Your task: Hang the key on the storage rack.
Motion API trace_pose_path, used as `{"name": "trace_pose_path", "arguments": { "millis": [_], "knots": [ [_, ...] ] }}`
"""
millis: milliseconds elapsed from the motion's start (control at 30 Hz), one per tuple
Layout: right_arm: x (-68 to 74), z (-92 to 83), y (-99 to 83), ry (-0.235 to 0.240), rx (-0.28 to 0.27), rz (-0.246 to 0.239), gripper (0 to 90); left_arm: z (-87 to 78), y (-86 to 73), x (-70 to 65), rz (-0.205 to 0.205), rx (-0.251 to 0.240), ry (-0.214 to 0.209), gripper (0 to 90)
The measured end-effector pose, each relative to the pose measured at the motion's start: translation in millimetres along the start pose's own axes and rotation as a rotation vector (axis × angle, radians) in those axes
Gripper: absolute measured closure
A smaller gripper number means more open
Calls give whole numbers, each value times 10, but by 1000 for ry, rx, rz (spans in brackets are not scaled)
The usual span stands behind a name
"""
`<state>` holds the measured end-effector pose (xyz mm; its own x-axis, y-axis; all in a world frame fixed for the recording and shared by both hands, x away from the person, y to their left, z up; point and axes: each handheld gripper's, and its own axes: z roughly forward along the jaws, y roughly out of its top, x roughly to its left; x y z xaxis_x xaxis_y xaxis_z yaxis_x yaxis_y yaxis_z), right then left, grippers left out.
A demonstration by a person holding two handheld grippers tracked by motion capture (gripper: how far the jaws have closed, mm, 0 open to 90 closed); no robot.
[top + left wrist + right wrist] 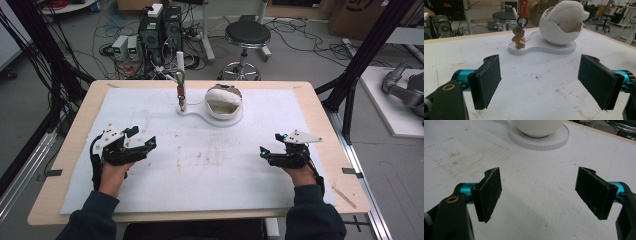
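Both grippers sit released, jaws wide, well short of anything: the left gripper (142,145) at the near left of the bench (320,115), the right gripper (267,152) at the near right. The likely target is the keyring (519,37), a brown figure-shaped tag hanging from a hook on a thin post at the far middle of the bench. Its long axis runs vertical, the tag pointing down and about touching the white base (534,48). Beside it, on the same base, stands a cracked-egg bowl (557,32) with a fluffy pad inside. Risks, as I judge them: a sideways pull could tip the light base or bend the post; a pinch low on the tag may set it swinging and slip; the bowl is close enough to be knocked.
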<state>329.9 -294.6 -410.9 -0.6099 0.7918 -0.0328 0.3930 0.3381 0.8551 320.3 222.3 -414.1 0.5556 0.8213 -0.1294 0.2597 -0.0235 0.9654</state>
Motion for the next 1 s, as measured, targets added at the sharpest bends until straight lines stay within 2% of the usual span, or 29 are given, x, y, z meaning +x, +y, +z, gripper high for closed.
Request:
{"name": "trace_pose_path", "arguments": {
  "millis": [367,633,1000],
  "knots": [
    [10,-25,1,-15,-9,4,216,-40,-42,67,-17,-1,21,184],
    [2,-59,-12,-22,-13,9,216,-31,-41,45,-6,3,14,185],
    [13,-64,-7,-22,-14,17,216,-58,-47,61,-16,2,18,185]
  ]
}}
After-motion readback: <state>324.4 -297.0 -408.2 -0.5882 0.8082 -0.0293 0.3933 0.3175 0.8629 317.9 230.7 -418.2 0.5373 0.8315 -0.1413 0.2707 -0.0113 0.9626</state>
